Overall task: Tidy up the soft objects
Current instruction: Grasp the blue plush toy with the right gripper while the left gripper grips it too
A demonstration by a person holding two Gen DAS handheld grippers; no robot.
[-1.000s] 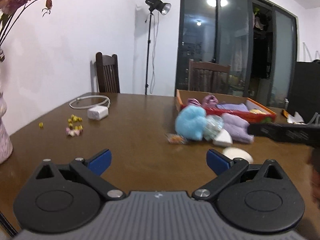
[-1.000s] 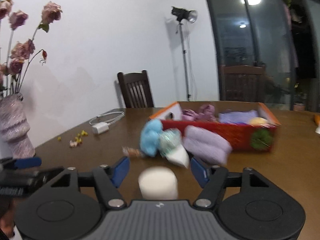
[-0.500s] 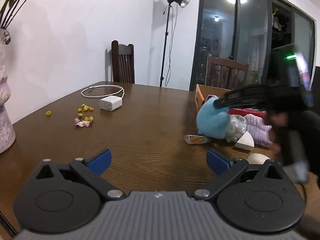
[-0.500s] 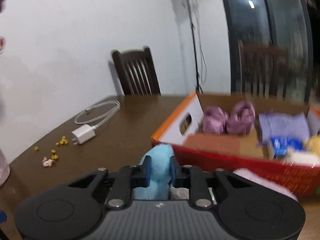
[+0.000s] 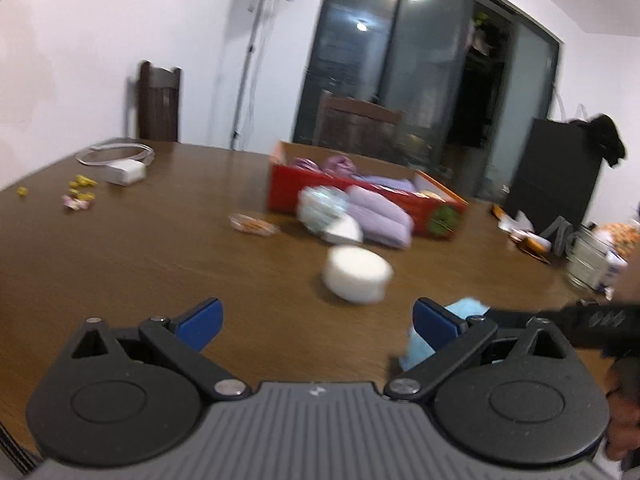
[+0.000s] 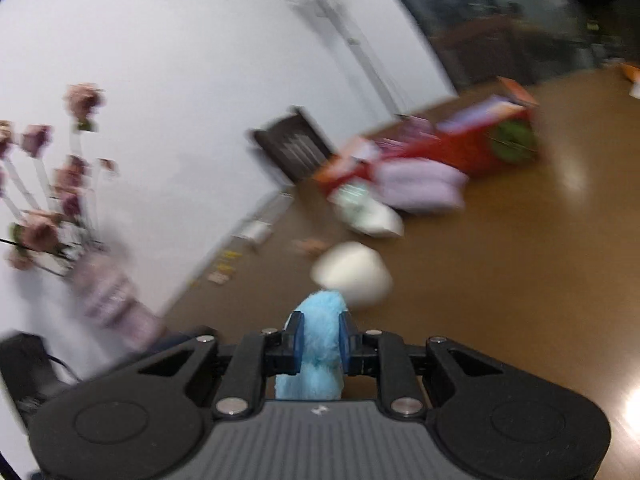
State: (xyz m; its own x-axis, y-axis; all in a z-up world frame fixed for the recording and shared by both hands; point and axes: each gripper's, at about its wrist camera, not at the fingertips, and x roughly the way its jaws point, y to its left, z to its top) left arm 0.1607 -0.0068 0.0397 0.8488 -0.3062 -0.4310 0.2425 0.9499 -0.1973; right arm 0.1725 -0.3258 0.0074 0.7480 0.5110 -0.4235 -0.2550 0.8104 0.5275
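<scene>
My right gripper (image 6: 320, 338) is shut on a fluffy light-blue soft toy (image 6: 320, 356), held above the table; the toy also shows in the left wrist view (image 5: 424, 340) beside my left gripper's right finger. My left gripper (image 5: 316, 320) is open and empty, low over the brown table (image 5: 160, 264). A white round sponge (image 5: 357, 280) lies just ahead of it, also in the right wrist view (image 6: 352, 274). Further back a purple plush (image 5: 380, 216), a clear bag (image 5: 322, 206) and a white wedge (image 5: 344, 232) lie against the red box (image 5: 284, 192) holding purple soft items.
A white charger with cable (image 5: 122, 168), small yellow and pink bits (image 5: 80, 192) and a snack wrapper (image 5: 252, 224) lie on the table's left half. A vase of pink flowers (image 6: 104, 292) stands at the left edge. A jar (image 5: 588, 260) and clutter sit far right.
My right gripper has lifted the blue toy away from the pile by the box and swung it back toward the near side, tilting. The left wrist view has shifted right.
</scene>
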